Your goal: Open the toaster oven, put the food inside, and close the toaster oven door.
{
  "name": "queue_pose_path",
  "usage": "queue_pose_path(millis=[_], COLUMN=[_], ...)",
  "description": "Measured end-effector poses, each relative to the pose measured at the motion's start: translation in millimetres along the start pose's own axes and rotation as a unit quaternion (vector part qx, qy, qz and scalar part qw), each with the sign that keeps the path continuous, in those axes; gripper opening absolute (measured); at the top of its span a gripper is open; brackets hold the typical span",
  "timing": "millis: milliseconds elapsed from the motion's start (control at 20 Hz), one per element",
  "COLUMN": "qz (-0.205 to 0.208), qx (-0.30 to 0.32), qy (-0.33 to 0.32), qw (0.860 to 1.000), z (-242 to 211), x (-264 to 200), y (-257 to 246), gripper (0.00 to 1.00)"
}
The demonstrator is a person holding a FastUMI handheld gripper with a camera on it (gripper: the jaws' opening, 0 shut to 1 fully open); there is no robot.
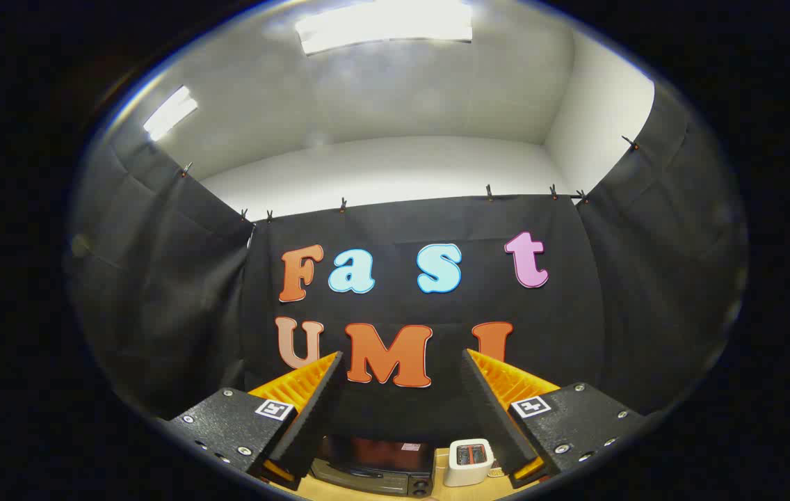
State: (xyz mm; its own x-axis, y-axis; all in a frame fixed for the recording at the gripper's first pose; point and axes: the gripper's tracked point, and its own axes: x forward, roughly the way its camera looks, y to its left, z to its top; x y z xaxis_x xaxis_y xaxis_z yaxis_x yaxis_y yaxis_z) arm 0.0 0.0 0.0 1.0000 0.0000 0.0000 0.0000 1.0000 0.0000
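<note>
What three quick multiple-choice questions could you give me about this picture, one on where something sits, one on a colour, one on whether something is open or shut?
1. Where does the small white toaster stand?
A. On top of the toaster oven
B. Beside the toaster oven, on the wooden table
C. Clamped between the fingers

2. What colour are the ribbed pads on the gripper's fingers?
A. Blue
B. Green
C. Orange

3. How does the gripper stand?
A. Open, nothing between its fingers
B. Shut on the toaster
C. Shut on the oven handle

Answers:
1 B: the toaster stands next to the dark oven on the tabletop, low between the fingers.
2 C: both fingers show orange ribbing.
3 A: a wide gap separates the fingertips, with the black cloth wall behind.
</note>
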Motion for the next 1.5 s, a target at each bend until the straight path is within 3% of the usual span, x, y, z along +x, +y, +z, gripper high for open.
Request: queue_pose_path(millis=[650, 1000, 1200, 1500], qz=[0.009, 0.017, 0.056, 0.057], qx=[-0.003, 0.002, 0.011, 0.009], qy=[-0.012, 0.017, 0.044, 0.082], qw=[1.0, 1.0, 0.997, 0.995], z=[-11, -58, -93, -155], x=[0, 13, 17, 27], y=[13, 27, 56, 70], gripper=[0.98, 0.98, 0.98, 0.98])
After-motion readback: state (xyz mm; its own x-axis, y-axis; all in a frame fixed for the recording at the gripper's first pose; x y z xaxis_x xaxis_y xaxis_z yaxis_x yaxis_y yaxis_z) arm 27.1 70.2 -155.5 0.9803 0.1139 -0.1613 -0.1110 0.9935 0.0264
